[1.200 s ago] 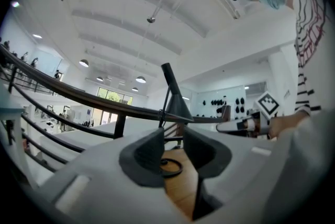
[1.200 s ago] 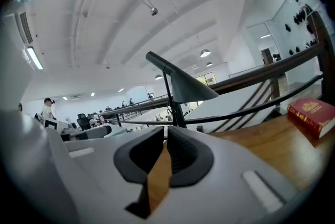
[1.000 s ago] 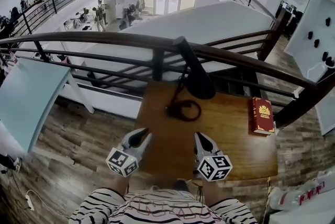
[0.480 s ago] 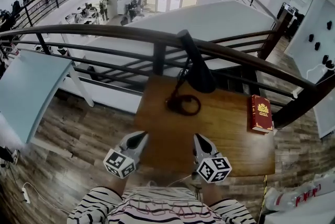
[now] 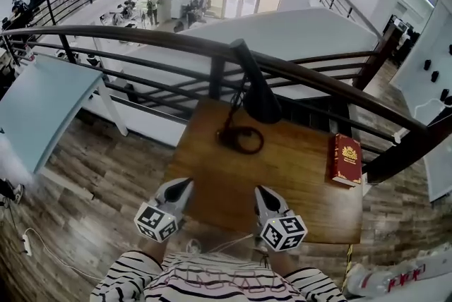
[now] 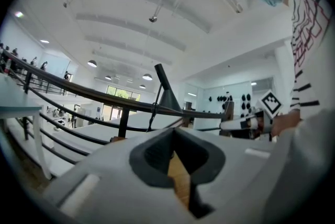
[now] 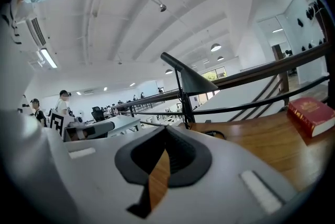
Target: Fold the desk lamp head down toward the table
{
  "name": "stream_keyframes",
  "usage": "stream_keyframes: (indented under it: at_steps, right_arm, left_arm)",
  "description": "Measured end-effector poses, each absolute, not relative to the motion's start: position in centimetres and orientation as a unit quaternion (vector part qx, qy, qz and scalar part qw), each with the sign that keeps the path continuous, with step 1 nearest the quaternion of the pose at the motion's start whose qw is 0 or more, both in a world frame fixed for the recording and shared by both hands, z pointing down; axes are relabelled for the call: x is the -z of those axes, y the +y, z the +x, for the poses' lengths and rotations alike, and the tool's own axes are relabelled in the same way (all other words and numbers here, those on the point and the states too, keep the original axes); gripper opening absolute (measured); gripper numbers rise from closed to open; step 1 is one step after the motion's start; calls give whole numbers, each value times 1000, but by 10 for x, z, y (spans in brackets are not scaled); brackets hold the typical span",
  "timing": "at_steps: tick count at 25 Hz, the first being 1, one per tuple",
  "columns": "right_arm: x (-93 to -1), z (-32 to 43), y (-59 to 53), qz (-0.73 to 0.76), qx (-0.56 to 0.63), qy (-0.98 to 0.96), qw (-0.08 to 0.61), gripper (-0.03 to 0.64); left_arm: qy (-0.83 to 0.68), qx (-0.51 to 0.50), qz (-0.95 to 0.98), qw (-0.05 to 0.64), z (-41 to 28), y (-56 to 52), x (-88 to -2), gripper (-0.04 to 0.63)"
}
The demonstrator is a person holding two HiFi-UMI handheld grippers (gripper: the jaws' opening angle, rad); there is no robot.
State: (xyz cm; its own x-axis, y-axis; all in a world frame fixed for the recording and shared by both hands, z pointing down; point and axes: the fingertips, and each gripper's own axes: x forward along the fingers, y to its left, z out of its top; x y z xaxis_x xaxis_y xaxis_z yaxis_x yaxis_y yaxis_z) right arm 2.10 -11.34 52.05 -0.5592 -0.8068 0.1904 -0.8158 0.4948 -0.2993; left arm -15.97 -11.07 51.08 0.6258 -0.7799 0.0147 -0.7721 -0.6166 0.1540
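My left gripper (image 5: 185,183) over near edge of counter (image 5: 296,177), jaws together, nothing between. My right gripper (image 5: 258,190) alongside, well apart from left, jaws also together, empty. Both point toward far edge. Red book (image 5: 346,159) lies flat near counter's right edge. Desk lamp (image 5: 240,140) at far side, about middle: dark ring at its foot on wood, arm slanting up, dark cone lamp head (image 5: 263,101) raised clear of counter. Railing (image 5: 141,39) just behind lamp.

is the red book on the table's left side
No, the red book lies at the right edge of the table, right of the lamp.
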Motion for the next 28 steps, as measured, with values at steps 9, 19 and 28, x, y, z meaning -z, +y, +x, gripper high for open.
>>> stream_keyframes:
  at_steps: [9,19,28]
  right_arm:
    - [-527,53,-81,449,-183,-874,30,0]
    - [-533,77,-52,430,-185,-883,37,0]
    - [-535,91,-36,416,-181,-890,39,0]
  left_arm:
    - [-446,19,891,79,-123,-71,-513,2]
    - [-461,9,883,84,-96,-30,-520,2]
    - [-477,7,875,79,-80,-4,-522,2]
